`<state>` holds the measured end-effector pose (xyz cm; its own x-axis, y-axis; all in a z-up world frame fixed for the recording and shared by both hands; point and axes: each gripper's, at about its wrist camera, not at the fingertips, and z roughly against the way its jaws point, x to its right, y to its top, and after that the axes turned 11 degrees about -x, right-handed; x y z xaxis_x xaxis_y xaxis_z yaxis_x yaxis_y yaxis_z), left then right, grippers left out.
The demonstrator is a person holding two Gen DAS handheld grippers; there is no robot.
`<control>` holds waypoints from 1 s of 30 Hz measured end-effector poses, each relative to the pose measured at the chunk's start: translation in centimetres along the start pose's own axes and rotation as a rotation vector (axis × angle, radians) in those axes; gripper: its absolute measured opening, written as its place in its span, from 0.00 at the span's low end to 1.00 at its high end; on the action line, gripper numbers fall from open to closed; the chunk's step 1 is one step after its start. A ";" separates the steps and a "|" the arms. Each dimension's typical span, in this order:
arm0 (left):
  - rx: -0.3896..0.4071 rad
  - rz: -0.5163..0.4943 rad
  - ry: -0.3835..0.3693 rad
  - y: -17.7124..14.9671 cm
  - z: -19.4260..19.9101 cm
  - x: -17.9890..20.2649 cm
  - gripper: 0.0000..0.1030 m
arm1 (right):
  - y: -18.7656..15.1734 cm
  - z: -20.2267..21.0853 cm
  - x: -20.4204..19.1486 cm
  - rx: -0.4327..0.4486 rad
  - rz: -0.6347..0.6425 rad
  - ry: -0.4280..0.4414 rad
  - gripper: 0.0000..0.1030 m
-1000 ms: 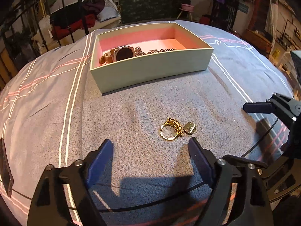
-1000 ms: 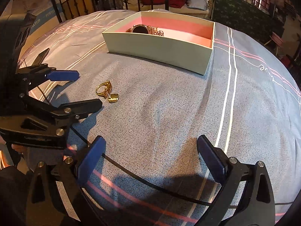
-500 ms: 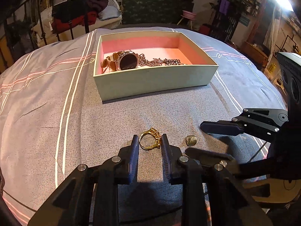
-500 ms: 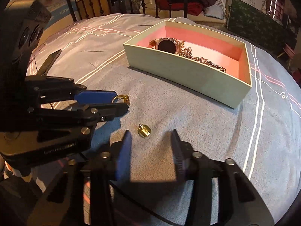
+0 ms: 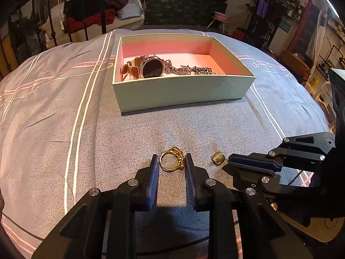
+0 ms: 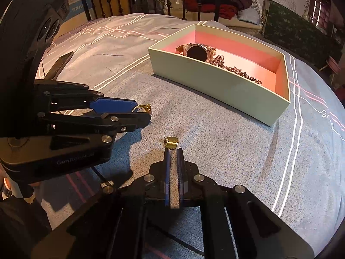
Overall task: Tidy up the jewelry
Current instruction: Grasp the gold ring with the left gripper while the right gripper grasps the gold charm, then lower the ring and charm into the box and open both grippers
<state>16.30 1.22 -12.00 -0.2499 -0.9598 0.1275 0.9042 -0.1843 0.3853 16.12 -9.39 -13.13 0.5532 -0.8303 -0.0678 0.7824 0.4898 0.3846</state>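
Note:
A gold ring (image 5: 172, 159) sits between the fingertips of my left gripper (image 5: 171, 161), which is shut on it, on the grey cloth; it also shows in the right wrist view (image 6: 144, 108). A small gold pendant (image 6: 171, 142) lies just in front of my right gripper (image 6: 173, 151), whose jaws are nearly shut with a narrow gap and nothing between them; the pendant shows in the left wrist view (image 5: 218, 158) too. A pale green box with pink lining (image 5: 183, 90) holds a watch (image 5: 151, 68) and a chain (image 5: 194, 70).
The box (image 6: 220, 86) stands at the far side of the grey striped cloth (image 5: 64, 108). A black cable (image 6: 103, 177) runs under the grippers. Railings and furniture stand beyond the cloth's edge.
Both grippers have closed from wide open. The left one has shut around the ring. The right one moved in behind the pendant, which now lies apart from the ring.

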 end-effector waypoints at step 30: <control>0.067 -0.003 -0.010 2.9 2.5 0.6 0.24 | 1.7 2.9 1.2 0.093 0.018 -0.050 0.14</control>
<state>17.86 0.68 -8.51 -0.2560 -0.9571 0.1356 0.8786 -0.1719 0.4455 17.23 -10.32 -9.87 0.5498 -0.8351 -0.0155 0.7415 0.4795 0.4694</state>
